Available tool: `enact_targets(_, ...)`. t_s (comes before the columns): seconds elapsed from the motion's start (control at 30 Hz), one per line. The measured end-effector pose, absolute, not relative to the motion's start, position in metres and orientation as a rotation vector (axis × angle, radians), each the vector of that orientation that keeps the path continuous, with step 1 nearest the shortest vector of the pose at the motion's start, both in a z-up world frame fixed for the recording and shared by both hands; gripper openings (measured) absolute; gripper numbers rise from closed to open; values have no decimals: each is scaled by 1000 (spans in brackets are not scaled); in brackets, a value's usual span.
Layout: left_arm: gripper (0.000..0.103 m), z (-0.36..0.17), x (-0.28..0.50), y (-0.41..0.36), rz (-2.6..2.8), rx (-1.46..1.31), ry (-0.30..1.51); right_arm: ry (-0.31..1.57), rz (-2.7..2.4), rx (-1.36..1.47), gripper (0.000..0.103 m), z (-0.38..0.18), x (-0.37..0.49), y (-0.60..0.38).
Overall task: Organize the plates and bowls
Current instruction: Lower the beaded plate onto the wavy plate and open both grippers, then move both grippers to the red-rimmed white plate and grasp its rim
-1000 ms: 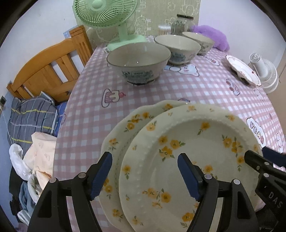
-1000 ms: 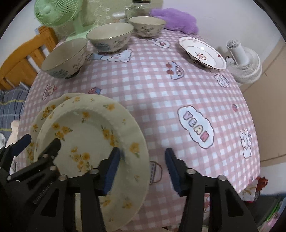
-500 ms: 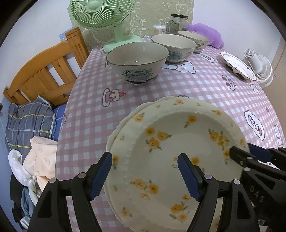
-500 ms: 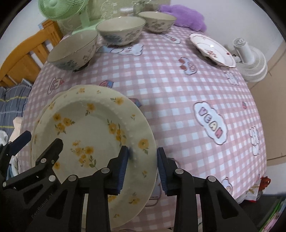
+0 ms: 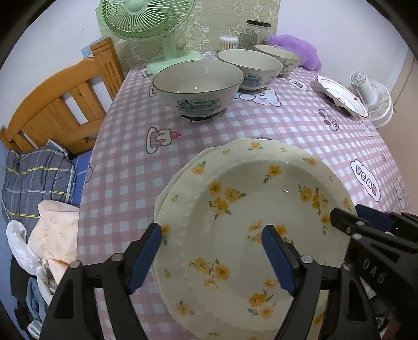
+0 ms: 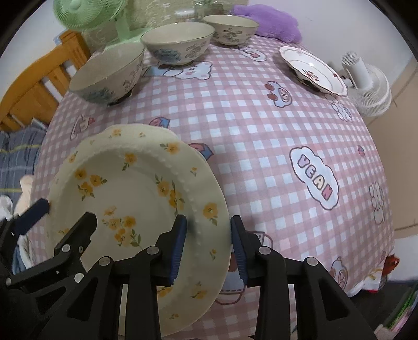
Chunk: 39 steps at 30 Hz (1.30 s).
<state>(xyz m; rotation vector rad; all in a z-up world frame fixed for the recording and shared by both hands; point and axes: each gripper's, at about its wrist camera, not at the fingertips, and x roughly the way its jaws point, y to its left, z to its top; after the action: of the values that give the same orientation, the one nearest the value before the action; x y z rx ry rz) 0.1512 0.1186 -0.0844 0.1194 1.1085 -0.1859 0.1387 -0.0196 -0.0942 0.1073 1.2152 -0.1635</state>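
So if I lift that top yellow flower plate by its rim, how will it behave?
The top plate looks glazed and rigid, so it is probably slippery in the right tool. Gripped at one edge, it may tilt. It is likely breakable.

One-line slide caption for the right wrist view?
Right gripper straddles the near rim of the yellow-flowered plate, jaws opening, above a matching plate; three bowls line the checked tablecloth behind.

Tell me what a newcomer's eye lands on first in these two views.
First, the yellow-flowered plate, lying almost squarely on a matching plate at the near edge of the pink checked tablecloth. The right gripper straddles its right rim with jaws opening; the left gripper straddles its left rim, also opening. Behind stand three bowls in a row and a green fan.
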Motion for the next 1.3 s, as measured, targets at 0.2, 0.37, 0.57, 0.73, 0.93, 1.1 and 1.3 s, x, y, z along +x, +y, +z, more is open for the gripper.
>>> enact_targets(0.2,86,-75,151,129,-205,105,1103,1167,-155,157,39,-78,132,-15)
enact_targets(0.37,90,-56,147,124,-219,107,1049,1081,-130,141,70,-54,129,-9)
enact_targets(0.57,91,-41,148,112,-185,83,991,1013,-77,135,71,-41,132,-19)
enact_targets(0.73,91,-36,152,91,-133,69,984,991,-39,87,71,-33,141,-37)
enact_targets(0.93,91,-26,161,53,-76,46,961,953,36,85,71,-25,156,-77)
enact_targets(1.1,91,-24,176,15,-79,14,962,955,56,58,77,-20,173,-117)
enact_targets(1.3,90,-28,198,-37,-78,10,972,969,87,33,77,-21,198,-169)
